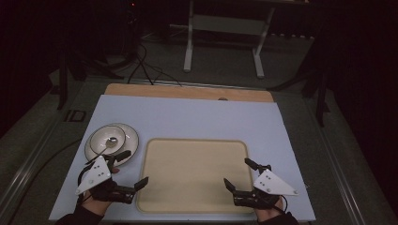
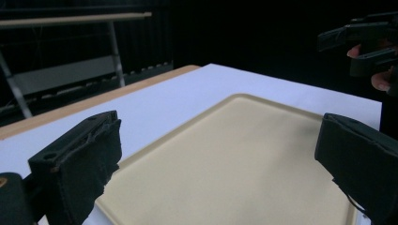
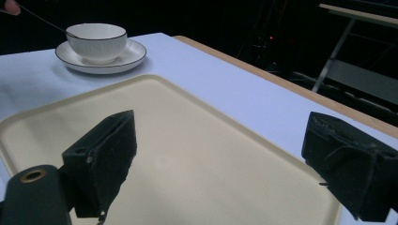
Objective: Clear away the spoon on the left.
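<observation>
A cream tray (image 1: 192,176) lies bare in the middle of the pale table, seen close in both gripper views (image 2: 244,159) (image 3: 187,154). Left of it a white bowl (image 1: 108,139) sits on a saucer (image 1: 129,145) with a spoon (image 1: 111,140) in it; the right gripper view has the bowl (image 3: 96,42) at far left. My left gripper (image 1: 133,168) hovers at the tray's left edge, jaws wide open and empty. My right gripper (image 1: 238,172) hovers over the tray's near right corner, also open and empty.
The table's wooden far edge (image 1: 187,91) runs behind the white surface (image 1: 187,117). A metal-legged stand (image 1: 223,37) and cables (image 1: 145,70) are on the dark floor beyond. Bare table lies behind the tray.
</observation>
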`<action>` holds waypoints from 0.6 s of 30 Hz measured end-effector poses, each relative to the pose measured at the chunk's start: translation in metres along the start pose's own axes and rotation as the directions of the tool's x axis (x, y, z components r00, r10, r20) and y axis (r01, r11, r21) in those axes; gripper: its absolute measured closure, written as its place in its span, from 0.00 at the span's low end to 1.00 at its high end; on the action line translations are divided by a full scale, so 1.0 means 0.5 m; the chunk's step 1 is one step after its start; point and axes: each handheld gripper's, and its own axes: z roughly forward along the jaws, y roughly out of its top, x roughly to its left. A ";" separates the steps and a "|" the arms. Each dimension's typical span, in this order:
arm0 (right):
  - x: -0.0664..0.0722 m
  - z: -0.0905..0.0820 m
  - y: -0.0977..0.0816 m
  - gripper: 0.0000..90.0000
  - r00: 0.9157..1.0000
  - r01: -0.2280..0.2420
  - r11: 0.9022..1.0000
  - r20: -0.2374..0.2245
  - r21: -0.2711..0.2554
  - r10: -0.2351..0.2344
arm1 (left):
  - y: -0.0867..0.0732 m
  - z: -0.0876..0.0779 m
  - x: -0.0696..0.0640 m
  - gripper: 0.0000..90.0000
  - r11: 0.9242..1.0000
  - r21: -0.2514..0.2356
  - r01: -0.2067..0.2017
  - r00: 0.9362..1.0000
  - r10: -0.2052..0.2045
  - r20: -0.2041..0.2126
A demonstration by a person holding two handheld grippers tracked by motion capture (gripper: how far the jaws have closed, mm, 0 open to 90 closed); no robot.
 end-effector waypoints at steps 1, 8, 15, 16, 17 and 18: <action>-0.001 -0.004 0.000 0.12 1.000 0.002 1.000 0.003 0.004 -0.002 | -0.004 0.003 0.000 0.02 1.000 0.011 -0.009 1.000 0.009 0.006; 0.001 -0.006 0.003 0.12 1.000 0.003 1.000 -0.009 -0.003 -0.003 | -0.006 0.008 -0.003 0.01 0.999 0.042 -0.004 0.999 0.003 0.045; 0.007 -0.010 0.004 0.12 0.999 -0.015 1.000 -0.040 0.013 0.016 | 0.013 0.010 -0.009 0.01 0.997 0.068 0.025 0.999 -0.026 0.020; 0.007 -0.011 0.004 0.12 0.999 -0.015 1.000 -0.044 0.013 0.016 | 0.015 0.010 -0.011 0.01 0.997 0.074 0.025 0.999 -0.028 0.043; 0.008 -0.012 0.005 0.12 0.999 -0.017 1.000 -0.045 0.012 0.018 | 0.018 0.012 -0.014 0.01 0.996 0.089 0.017 0.998 -0.023 0.065; 0.009 -0.013 0.006 0.12 0.999 -0.018 1.000 -0.045 0.012 0.018 | 0.022 0.014 -0.020 0.01 0.995 0.104 0.007 0.996 -0.016 0.083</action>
